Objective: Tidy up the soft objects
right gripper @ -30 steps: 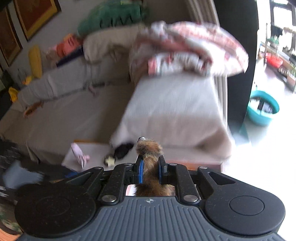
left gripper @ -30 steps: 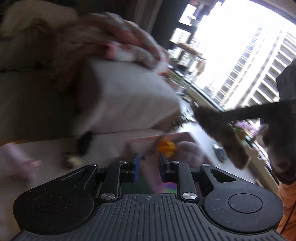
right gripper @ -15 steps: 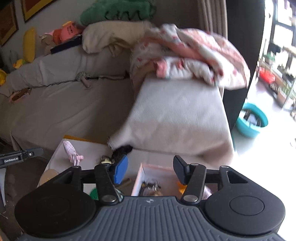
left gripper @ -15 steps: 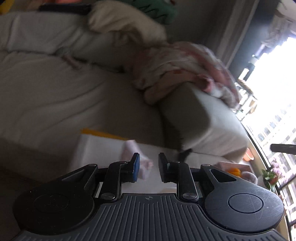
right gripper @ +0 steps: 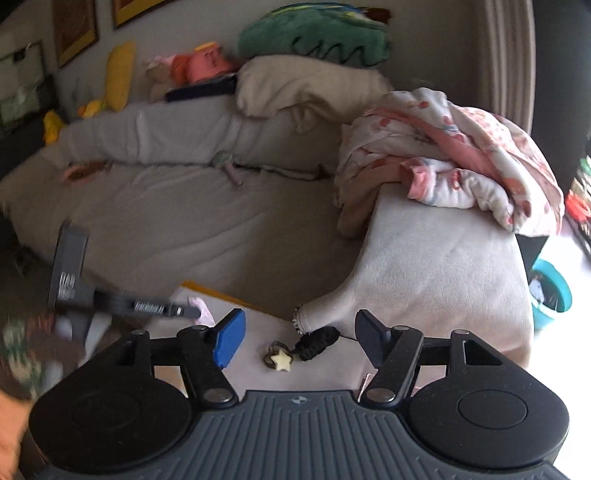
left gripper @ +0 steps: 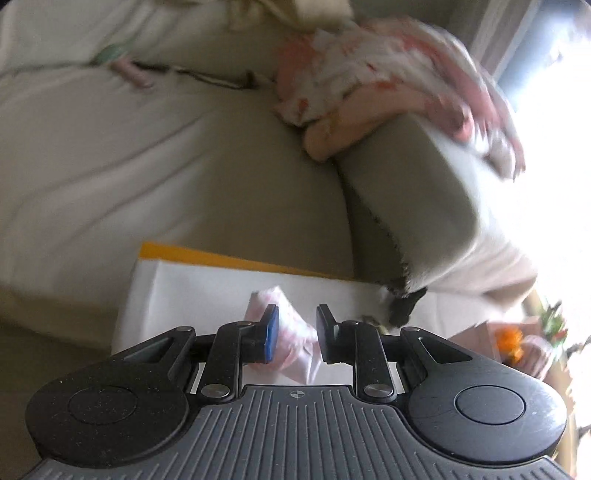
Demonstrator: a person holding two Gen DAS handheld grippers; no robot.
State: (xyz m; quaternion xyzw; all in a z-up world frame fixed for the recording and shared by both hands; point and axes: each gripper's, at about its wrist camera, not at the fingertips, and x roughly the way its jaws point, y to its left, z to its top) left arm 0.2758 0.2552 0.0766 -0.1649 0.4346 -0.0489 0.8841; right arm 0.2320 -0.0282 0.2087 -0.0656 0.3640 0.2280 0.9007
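A small pink soft toy (left gripper: 291,332) lies on the white table (left gripper: 199,291). My left gripper (left gripper: 295,332) is open right above it, its fingers on either side, not closed on it. In the right wrist view the same pink toy (right gripper: 201,308) shows partly behind the left gripper's body (right gripper: 122,301). My right gripper (right gripper: 299,343) is wide open and empty above the table, over a cream star charm (right gripper: 281,360) and a black tassel (right gripper: 317,341). A box (left gripper: 517,343) with orange and pink soft things sits at the table's right.
A beige sofa (right gripper: 177,218) runs behind the table, its armrest (right gripper: 443,266) draped with a pink patterned blanket (right gripper: 454,166). Cushions and plush toys (right gripper: 314,33) line the sofa back. A teal basin (right gripper: 550,291) stands on the floor at right.
My right gripper let go of the brown furry toy and opened wide. My left gripper swung left from the box and came down over the pink toy.
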